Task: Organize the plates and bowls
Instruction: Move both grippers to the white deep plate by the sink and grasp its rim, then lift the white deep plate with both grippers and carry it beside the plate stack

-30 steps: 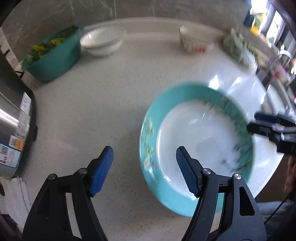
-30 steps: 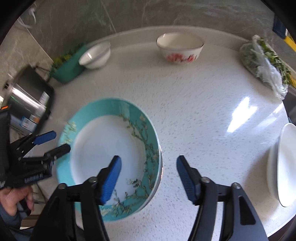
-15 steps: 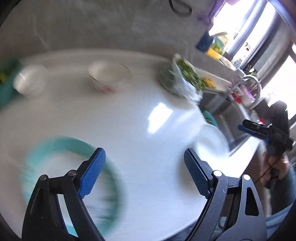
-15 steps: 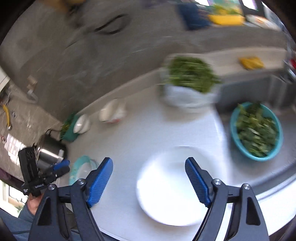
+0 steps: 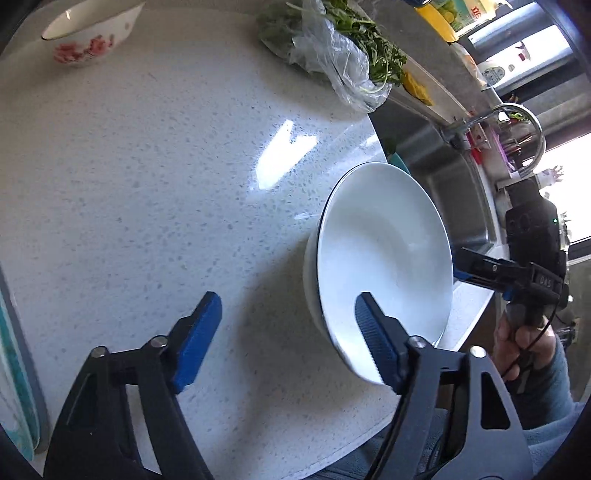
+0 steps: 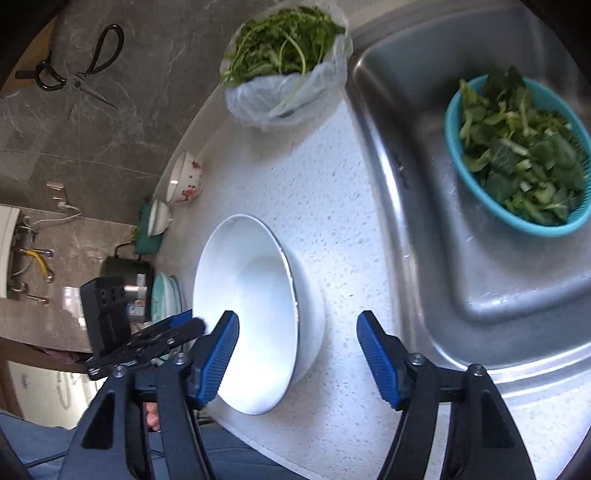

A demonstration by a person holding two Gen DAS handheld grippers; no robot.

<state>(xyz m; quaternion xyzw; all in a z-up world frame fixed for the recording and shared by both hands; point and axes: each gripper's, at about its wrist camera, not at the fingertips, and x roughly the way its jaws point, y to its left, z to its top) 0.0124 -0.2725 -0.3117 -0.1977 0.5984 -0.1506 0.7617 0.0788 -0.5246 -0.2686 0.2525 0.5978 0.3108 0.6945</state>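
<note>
Plates (image 5: 384,258) are sitting stacked on the worktop (image 5: 147,184) beside the sink (image 6: 480,258); you are narrowing both the left hand-held gripper (image 5: 286,332) and right hand-held gripper (image 6: 297,354) at the stack's rims, gripping nothing. Floral bowl (image 5: 88,37) is waiting beyond.

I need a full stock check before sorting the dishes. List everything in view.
white plates: two stacked, white, counter edge beside sink
floral bowl: one, white with red flowers, back of counter
small white bowl: one, white, beyond floral bowl
teal plate: one, teal rim, far end
bag of greens: one, clear plastic, by sink
teal colander: one, holds leaves, in sink
scissors: one, black, on wall
faucet: one, chrome
left gripper: closing, nothing gripped
right gripper: closing, nothing gripped
</note>
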